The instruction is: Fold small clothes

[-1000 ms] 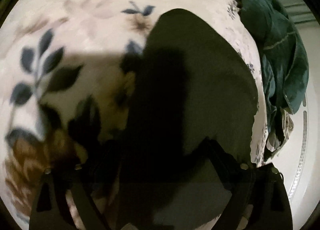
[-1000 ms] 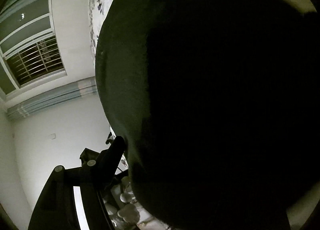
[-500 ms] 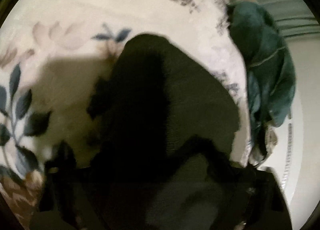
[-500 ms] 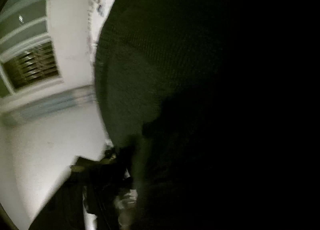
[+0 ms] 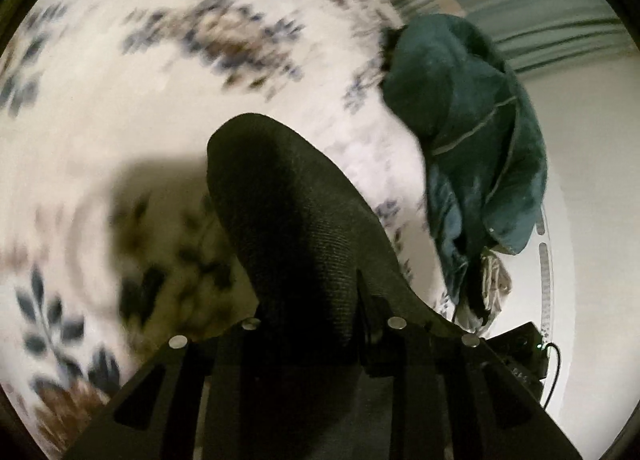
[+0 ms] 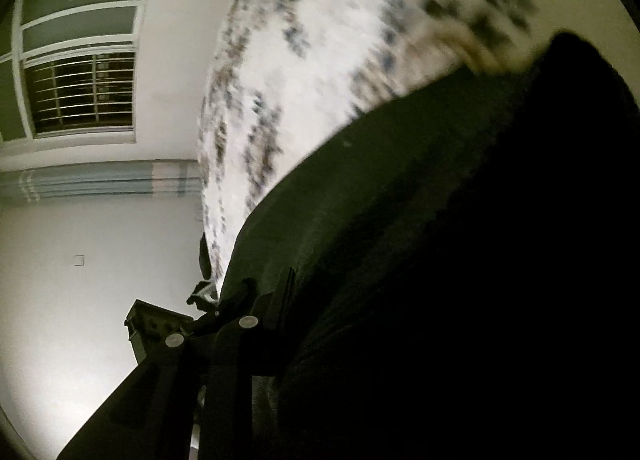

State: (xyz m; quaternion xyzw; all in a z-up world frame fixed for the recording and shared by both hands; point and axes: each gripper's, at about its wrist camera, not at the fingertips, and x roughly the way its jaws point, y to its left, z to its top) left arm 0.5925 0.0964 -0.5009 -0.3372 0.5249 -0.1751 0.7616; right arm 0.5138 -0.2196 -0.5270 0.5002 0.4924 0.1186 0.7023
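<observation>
**Both hands have the dark garment pinched and off the bed**

Now you hold the dark knit garment (image 5: 296, 227) at two places along one edge. Your left gripper (image 5: 320, 336) has its fingers closed onto the near edge of the cloth, having just drawn together around it; the fabric bunches between them and runs up and away from the camera as a long tongue with a rounded far end. Your right gripper (image 6: 256, 324) has likewise just been closing. Only one of its fingers (image 6: 248, 300) shows clearly, pressed against the cloth's near edge, and the rest is lost behind dark fabric, so take the pinch there as likely, not plain.

The garment hangs over the floral bedsheet (image 5: 120, 79), throwing a shadow on it just to the left in the left wrist view, which suggests it is lifted clear there. Whether its far end touches the sheet I cannot tell.

What the next move turns on: the cloth stretches forward from both sets of fingers, long axis running away from you toward the head of the bed, rounded end pointing far. In the right wrist view it fills the lower right and slopes up toward the far side. Neither hand looks nearer to the free end. A fold would probably mean carrying the held edge forward over that end.

The teal bundle (image 5: 480, 139) lies at the bed's right margin, well apart from your work.
</observation>
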